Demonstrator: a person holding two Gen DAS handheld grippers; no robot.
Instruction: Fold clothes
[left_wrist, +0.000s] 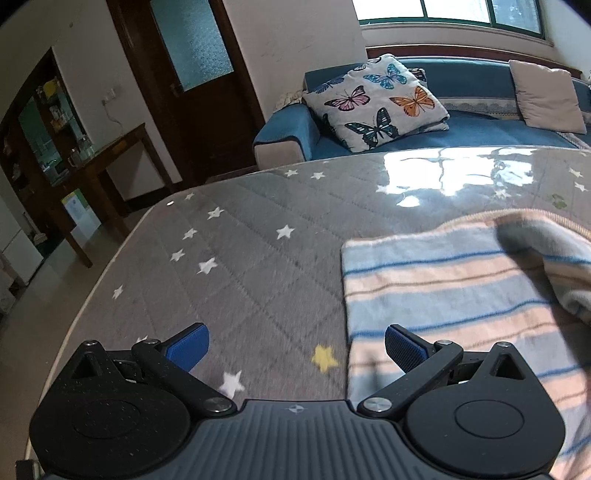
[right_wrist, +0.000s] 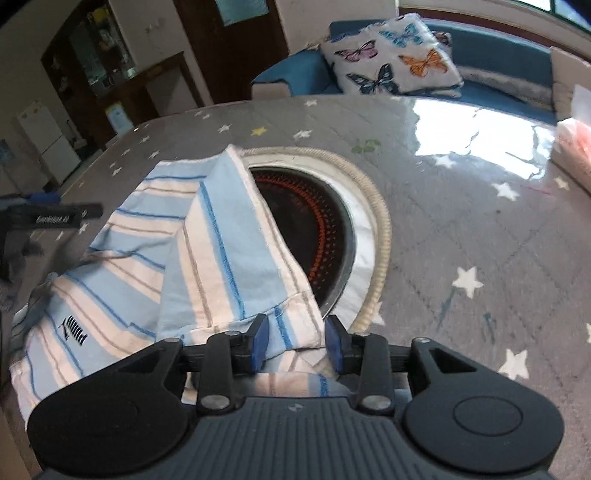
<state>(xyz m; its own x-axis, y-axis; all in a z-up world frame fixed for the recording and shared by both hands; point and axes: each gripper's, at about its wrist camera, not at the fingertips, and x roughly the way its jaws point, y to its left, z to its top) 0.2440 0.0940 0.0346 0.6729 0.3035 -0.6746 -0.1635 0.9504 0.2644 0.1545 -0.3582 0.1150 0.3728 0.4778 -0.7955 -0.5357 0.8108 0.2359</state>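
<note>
Lying on the grey star-printed table cover (right_wrist: 461, 221), the striped garment (right_wrist: 155, 266) in pale blue, white and pink takes up the 9 o'clock half of the right wrist view. 1 folded flap of it runs from 11 o'clock down to the gripper, and its far edge overlaps a round dark opening (right_wrist: 321, 229) ringed in white and rope trim, set in the table at centre. A small dark logo sits on the cloth toward 8 o'clock.

The right gripper (right_wrist: 297, 343) has its blue pads (right_wrist: 260, 341) standing a little way apart, with the end of the flap between them; the cloth fills most of the gap, yet a sliver of space shows beside the pads, so they do not appear to press on it.

In the left wrist view the left gripper (left_wrist: 295, 349) stands wide apart at 6 o'clock with nothing between its pads. Its right-hand pad hangs above the garment's near edge, while bare table cover with a yellow star (left_wrist: 325, 358) shows in the gap. The garment (left_wrist: 461, 295) lies from 3 to 5 o'clock here.

Beyond the table, at 12 to 1 o'clock, a blue sofa (left_wrist: 480, 125) carries a butterfly cushion (left_wrist: 376, 103).
</note>
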